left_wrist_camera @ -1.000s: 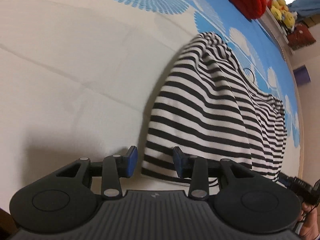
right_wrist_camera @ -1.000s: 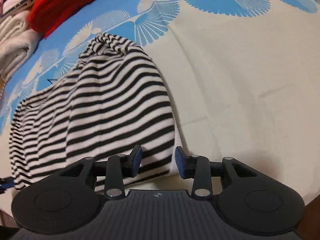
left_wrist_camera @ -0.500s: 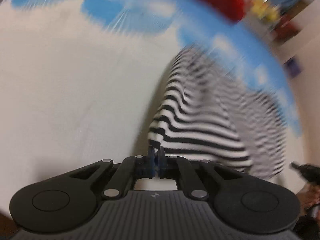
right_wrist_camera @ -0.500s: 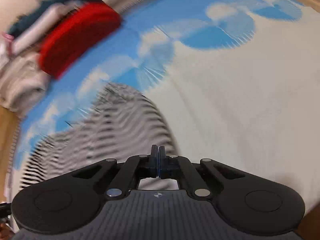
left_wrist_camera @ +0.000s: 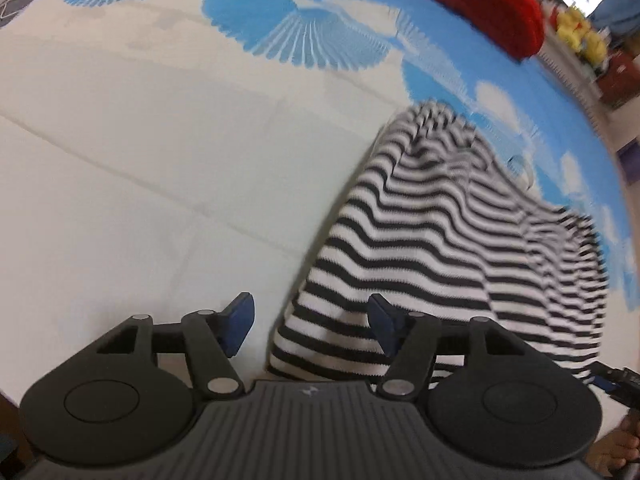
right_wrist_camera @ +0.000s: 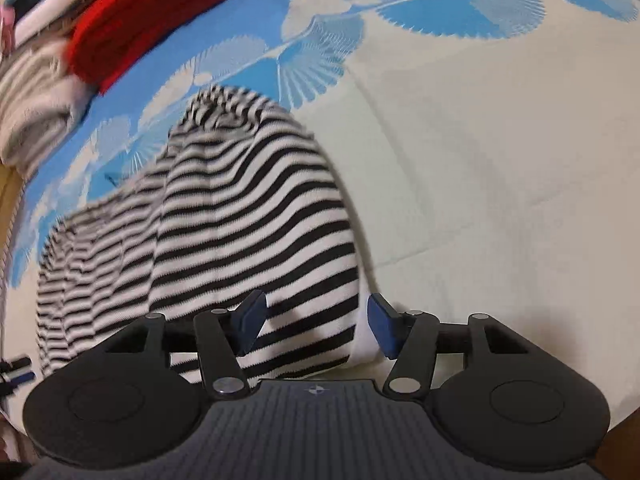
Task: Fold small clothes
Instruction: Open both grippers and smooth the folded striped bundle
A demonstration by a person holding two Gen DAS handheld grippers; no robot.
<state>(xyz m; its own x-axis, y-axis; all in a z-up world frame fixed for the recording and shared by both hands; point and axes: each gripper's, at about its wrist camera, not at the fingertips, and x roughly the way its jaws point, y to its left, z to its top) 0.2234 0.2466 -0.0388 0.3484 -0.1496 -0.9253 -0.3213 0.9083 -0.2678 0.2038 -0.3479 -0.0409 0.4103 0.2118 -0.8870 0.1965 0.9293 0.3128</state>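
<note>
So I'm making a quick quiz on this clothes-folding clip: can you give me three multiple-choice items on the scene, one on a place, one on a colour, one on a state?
1. Where does the red knit lie relative to the striped garment?
A. beyond it, at the far edge of the sheet
B. under it
C. between the right gripper's jaws

2. Which colours are the garment's stripes?
A. red and white
B. black and white
C. blue and yellow

3. How do the jaws of the left gripper stand?
A. shut on the garment
B. shut on nothing
C. open, apart over the garment's near corner

Answers: 1 A, it sits past the garment on the blue-patterned sheet; 2 B, dark and pale bands alternate; 3 C, the pads stand clear apart, having just opened.
</note>
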